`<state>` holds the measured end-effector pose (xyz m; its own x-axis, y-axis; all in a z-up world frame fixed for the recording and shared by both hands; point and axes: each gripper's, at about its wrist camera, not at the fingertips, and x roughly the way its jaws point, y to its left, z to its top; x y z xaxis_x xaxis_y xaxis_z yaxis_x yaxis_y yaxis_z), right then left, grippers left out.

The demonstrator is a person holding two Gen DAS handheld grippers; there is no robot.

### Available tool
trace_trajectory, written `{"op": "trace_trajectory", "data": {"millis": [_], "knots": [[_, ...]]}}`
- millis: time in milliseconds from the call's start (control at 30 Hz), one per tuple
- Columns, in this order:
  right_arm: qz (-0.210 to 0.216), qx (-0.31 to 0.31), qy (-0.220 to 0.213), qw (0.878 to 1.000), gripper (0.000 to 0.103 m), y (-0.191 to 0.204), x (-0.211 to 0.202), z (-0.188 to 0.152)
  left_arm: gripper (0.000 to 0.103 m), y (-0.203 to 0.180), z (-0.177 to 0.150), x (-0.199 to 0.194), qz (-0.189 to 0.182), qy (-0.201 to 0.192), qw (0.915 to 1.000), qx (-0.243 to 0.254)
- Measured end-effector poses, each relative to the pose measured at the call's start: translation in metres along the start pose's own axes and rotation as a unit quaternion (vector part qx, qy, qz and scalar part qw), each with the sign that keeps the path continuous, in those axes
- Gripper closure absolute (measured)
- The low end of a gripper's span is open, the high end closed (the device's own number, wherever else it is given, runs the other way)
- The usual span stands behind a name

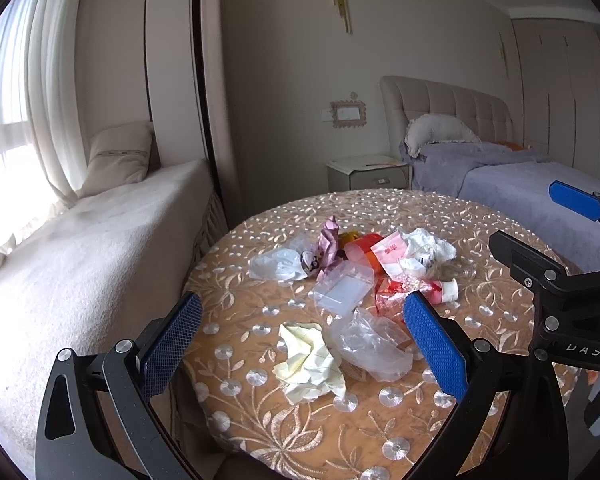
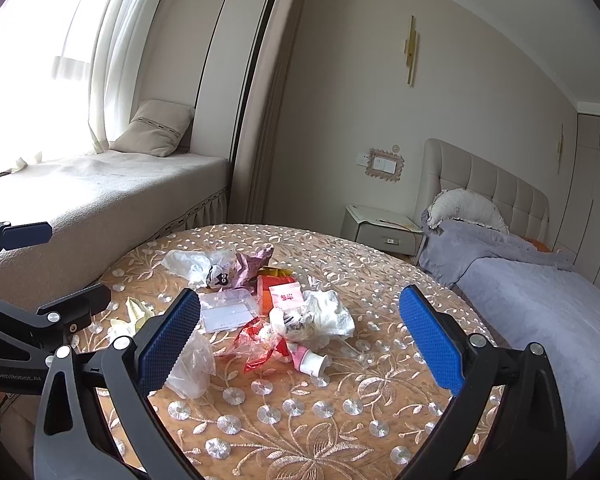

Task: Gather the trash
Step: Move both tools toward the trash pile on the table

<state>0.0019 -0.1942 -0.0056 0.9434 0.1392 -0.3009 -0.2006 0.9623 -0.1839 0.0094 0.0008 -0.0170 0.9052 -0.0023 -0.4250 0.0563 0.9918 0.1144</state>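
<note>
Both tongs, left gripper [image 1: 302,344] and right gripper [image 2: 300,340], hang spread wide above trash-strewn round table [image 2: 340,420], holding nothing

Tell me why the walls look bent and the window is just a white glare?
Left wrist view: the fisheye lens bows the dark door frame and blackens the corners; the window is blown out white. Right wrist view: same curving, the window overexposed again, while the trash on the table stays sharp and evenly lit.
</note>
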Motion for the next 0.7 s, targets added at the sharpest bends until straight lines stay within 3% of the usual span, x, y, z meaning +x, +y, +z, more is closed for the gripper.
{"op": "trace_trajectory", "data": {"millis": [300,700], "knots": [[0.0,-0.004,0.007,1.0,0.004,0.0,0.007,-0.003,0.004,0.004,-0.004,0.005,-0.004,0.002,1.0,-0.007],[0.032,-0.015,0.022,0.999,0.004,0.014,0.03,-0.008,0.004,0.019,-0.019,0.029,0.0,0.025,0.9994,-0.023]]}}
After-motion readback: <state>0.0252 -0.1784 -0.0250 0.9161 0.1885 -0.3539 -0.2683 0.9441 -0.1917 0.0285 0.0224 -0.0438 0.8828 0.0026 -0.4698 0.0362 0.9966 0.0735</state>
